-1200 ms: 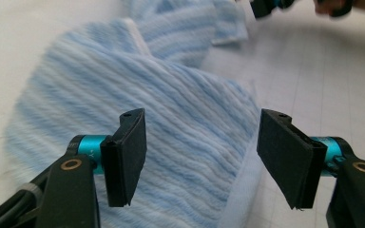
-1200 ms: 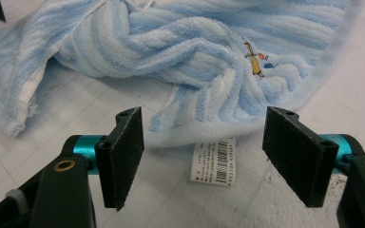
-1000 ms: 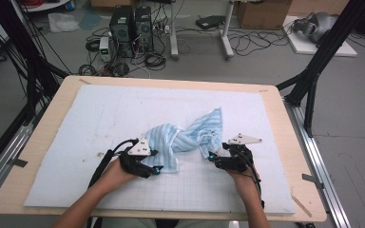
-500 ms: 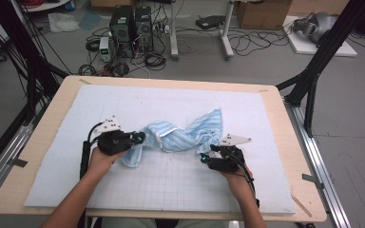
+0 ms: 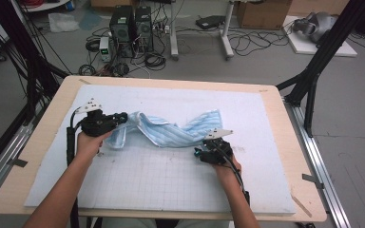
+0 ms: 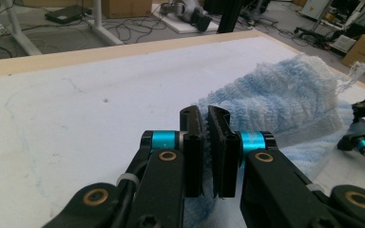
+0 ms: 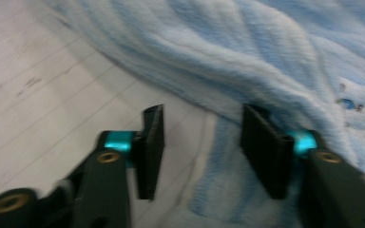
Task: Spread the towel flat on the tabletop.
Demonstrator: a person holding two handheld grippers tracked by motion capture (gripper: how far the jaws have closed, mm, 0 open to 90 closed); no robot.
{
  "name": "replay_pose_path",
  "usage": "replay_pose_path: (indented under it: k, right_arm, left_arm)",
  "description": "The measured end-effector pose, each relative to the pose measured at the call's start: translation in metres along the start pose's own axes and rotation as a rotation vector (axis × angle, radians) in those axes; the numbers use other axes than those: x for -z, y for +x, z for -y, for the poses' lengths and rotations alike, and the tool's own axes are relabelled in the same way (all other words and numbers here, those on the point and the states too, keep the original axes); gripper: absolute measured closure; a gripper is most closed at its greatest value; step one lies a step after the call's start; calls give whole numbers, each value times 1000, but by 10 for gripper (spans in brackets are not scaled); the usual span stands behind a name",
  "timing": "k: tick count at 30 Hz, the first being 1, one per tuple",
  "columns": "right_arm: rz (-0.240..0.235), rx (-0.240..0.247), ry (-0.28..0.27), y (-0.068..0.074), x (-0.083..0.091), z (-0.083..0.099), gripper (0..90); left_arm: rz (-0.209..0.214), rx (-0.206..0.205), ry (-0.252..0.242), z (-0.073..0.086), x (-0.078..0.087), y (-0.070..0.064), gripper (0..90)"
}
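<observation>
While it lies crumpled across the middle of the mat, the towel is the thing both grippers are working on.

Towel: light blue terry cloth towel (image 5: pixel 171 130), bunched into a twisted band that runs from the left gripper toward the right gripper, with one corner fanned out toward the far side.
Towel's place: on the white foam mat (image 5: pixel 171 185), roughly at its centre, well away from every edge.
Left gripper: left gripper (image 6: pixel 208 142) has its jaws nearly together, pinching a fold of the towel's left end between them; the high view shows it at the towel's left tip (image 5: pixel 116 118).
Right gripper: right gripper (image 7: pixel 202 142) has its jaws spread wide, standing over the towel's near edge with cloth lying between and under them, nothing clamped; the high view places it just at the towel's right lower edge (image 5: pixel 204 153).
Hands: the person's forearms come in from the near side, one hand behind each gripper.
Mat: faint grid lines and scuffs on its surface.
Table: wooden table (image 5: pixel 285 123) under the mat, its rim showing all round.
Floor beyond: computer towers (image 5: pixel 130 23) and loose cables on the floor behind the table.
</observation>
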State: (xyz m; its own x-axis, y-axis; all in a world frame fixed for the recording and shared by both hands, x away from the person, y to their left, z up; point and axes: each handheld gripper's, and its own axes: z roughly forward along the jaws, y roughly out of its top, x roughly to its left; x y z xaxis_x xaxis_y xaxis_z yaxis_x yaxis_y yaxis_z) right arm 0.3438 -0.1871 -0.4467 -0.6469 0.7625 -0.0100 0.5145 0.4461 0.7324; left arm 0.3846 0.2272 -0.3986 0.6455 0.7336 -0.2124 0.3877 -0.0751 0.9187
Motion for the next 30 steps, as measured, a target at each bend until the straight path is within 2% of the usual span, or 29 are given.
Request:
replay_pose_path:
  k: [2, 3, 4, 5, 7, 8, 11, 15, 19, 23, 25, 28, 30]
  right_arm:
    - [1, -4, -1, -1, 0, 0, 622]
    - [-10, -16, -1, -1, 0, 0, 688]
    - [-18, -22, 0, -2, 1, 1, 804]
    - [-25, -29, 3, -4, 3, 1, 864]
    - [-85, -67, 10, -6, 5, 3, 872]
    - [-119, -69, 19, -5, 7, 4, 873]
    - [-214, -22, 43, 6, 11, 6, 874]
    - [-385, 22, 54, 27, 14, 10, 874]
    - [-480, 41, 47, 42, 15, 14, 874]
    - [-570, 86, 74, 62, 15, 15, 874]
    - [-631, 115, 84, 75, 13, 14, 874]
    - [-754, 164, 86, 97, 11, 12, 874]
    - [-806, 206, 83, 112, 10, 9, 872]
  left_arm:
    - [-9, 6, 0, 1, 2, 4, 844]
    - [-14, 13, -5, 1, 4, 6, 844]
    - [-22, 13, -7, 1, 5, 8, 844]
    - [-27, 16, -9, 1, 6, 9, 844]
    - [-36, 19, -7, 1, 8, 12, 844]
    - [-42, 18, -6, 2, 9, 14, 844]
    - [-58, 25, -4, 2, 10, 19, 844]
    - [-76, 38, 0, 3, 11, 26, 843]
    - [-83, 37, 6, 4, 11, 29, 841]
    - [-94, 43, 8, 4, 11, 34, 839]
    - [-103, 46, 9, 4, 11, 36, 838]
    - [-110, 53, 15, 6, 10, 40, 837]
    - [-113, 61, 22, 7, 10, 42, 833]
